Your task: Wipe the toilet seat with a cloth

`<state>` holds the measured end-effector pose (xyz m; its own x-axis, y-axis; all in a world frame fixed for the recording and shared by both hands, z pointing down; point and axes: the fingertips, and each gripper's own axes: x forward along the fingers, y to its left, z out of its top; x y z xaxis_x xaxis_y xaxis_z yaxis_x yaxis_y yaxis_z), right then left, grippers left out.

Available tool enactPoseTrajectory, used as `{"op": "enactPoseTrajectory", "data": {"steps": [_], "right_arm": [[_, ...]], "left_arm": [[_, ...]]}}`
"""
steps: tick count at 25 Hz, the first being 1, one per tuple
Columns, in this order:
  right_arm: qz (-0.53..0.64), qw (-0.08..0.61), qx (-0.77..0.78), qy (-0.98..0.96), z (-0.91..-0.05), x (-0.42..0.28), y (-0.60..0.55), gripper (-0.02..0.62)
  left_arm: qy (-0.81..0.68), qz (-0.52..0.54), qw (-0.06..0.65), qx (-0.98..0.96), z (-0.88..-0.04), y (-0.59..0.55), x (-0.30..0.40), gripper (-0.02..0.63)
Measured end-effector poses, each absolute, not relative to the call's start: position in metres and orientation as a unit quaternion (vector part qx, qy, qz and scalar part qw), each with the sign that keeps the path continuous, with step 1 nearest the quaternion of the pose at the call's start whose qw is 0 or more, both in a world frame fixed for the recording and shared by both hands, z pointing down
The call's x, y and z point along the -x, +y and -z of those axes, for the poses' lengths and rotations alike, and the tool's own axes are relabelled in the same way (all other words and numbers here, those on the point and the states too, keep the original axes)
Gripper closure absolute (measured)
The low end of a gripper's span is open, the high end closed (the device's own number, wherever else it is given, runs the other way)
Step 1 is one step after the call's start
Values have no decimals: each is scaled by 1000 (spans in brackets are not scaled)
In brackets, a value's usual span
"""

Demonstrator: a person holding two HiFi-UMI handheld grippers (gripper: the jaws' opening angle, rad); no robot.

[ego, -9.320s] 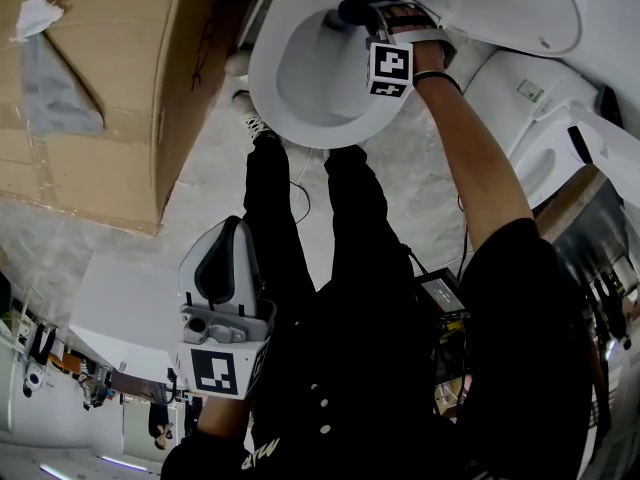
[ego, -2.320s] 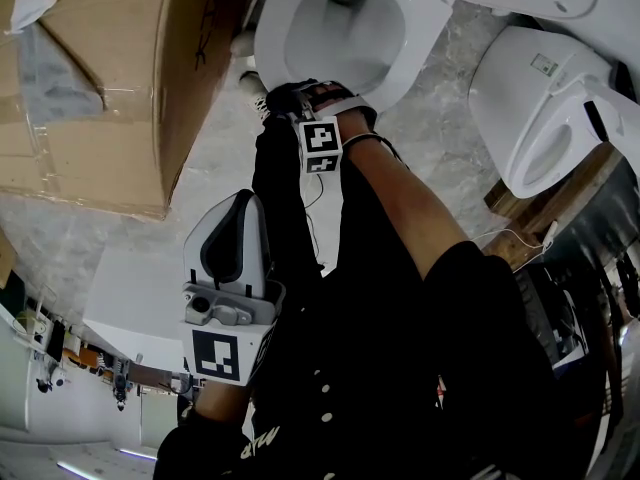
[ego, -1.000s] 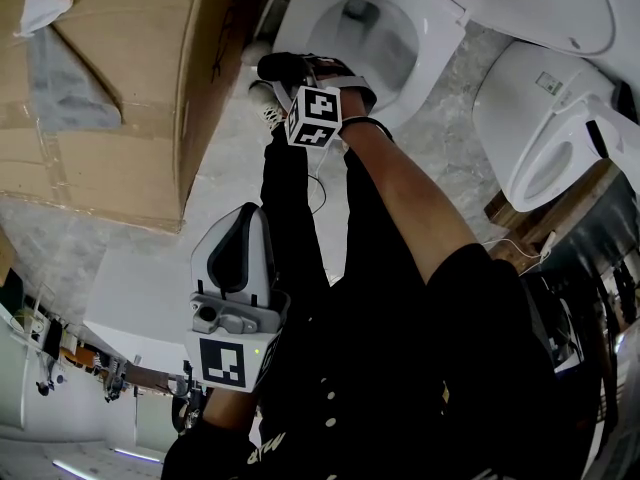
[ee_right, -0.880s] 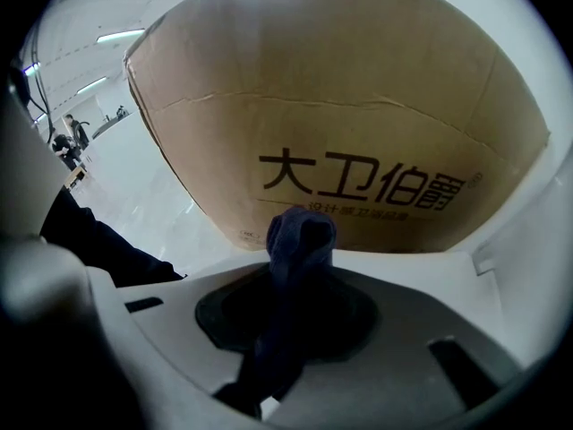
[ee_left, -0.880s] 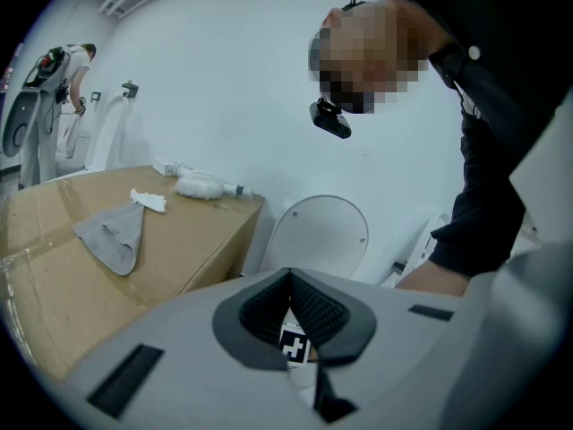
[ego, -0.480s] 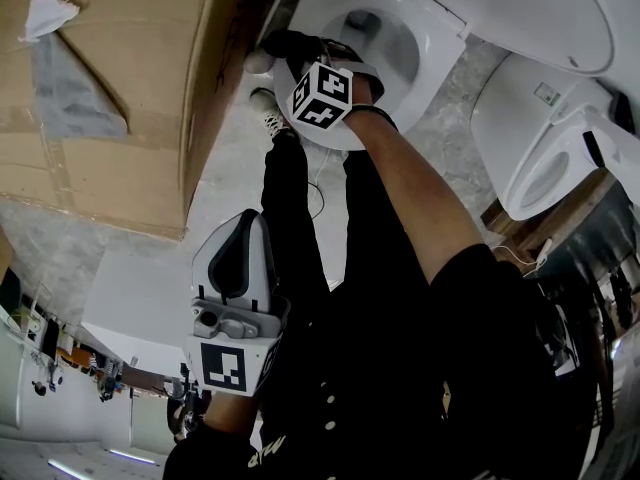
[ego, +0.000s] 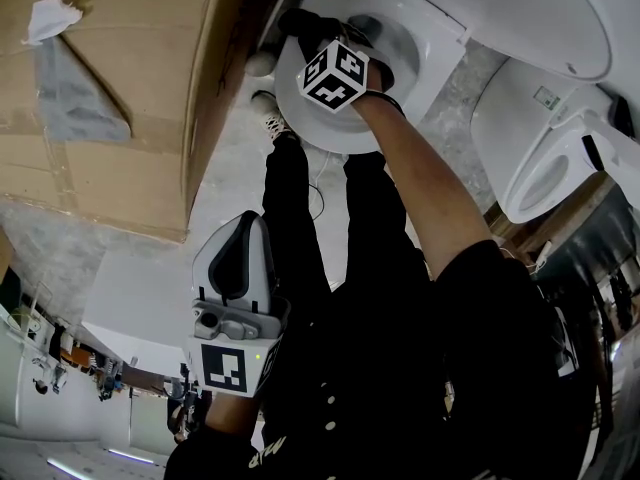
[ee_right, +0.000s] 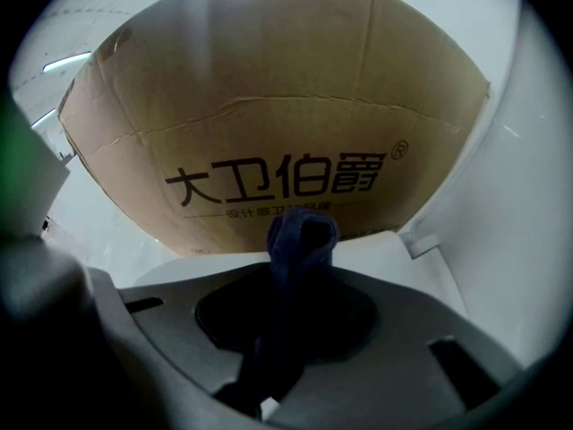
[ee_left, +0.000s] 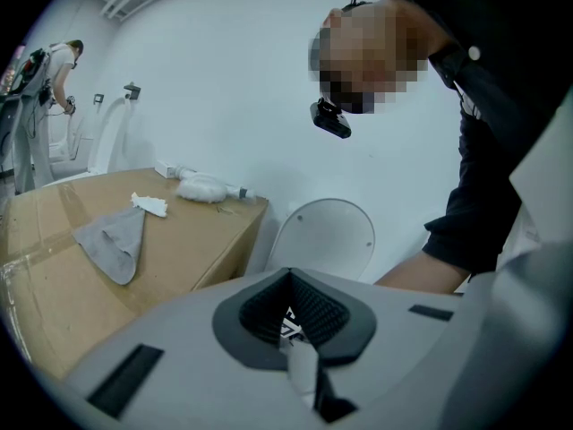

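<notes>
Head view: right hand-held gripper (ego: 312, 33), marker cube up, sits at the left edge of the white oval toilet seat (ego: 345, 140), on the side just beside the large brown cardboard box (ego: 110, 88). A dark navy cloth (ego: 296, 20) bunches at its tip, against the seat rim. White raised toilet lid (ego: 480, 3) is behind the bowl. A second white toilet (ego: 545, 158) stands to the right on the grey marbled floor (ego: 90, 248). Left hand-held gripper (ego: 238, 238) is held low near the person's black-clothed body, well apart from the seat.

Left gripper view: left hand-held gripper (ee_left: 288, 276) is clenched, ribbed dark pads meeting at the tip, nothing between them. Beyond it are the cardboard box top (ee_left: 179, 240) with a grey rag (ee_left: 112, 240) and a white crumpled wad (ee_left: 204, 186) on it, and the raised lid (ee_left: 324, 236).

Right gripper view: right hand-held gripper (ee_right: 300, 240) is grasping the navy cloth (ee_right: 302, 227), a folded lump of which sticks up past the jaw tips. Straight ahead is the box side (ee_right: 269, 106) with black printed characters. White toilet surface (ee_right: 385, 249) lies under and to the right of the cloth.
</notes>
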<state>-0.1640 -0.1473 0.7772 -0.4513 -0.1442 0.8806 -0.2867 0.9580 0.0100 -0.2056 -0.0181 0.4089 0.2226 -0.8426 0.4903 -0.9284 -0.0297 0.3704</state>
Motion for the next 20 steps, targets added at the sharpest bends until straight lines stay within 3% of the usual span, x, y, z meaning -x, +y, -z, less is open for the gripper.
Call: {"op": "enactPoseTrajectory", "data": {"steps": [20], "right_arm": [[-143, 466, -242, -839, -766, 135, -214, 511]], "left_arm": [[-625, -65, 313, -713, -406, -32, 201, 600]]}}
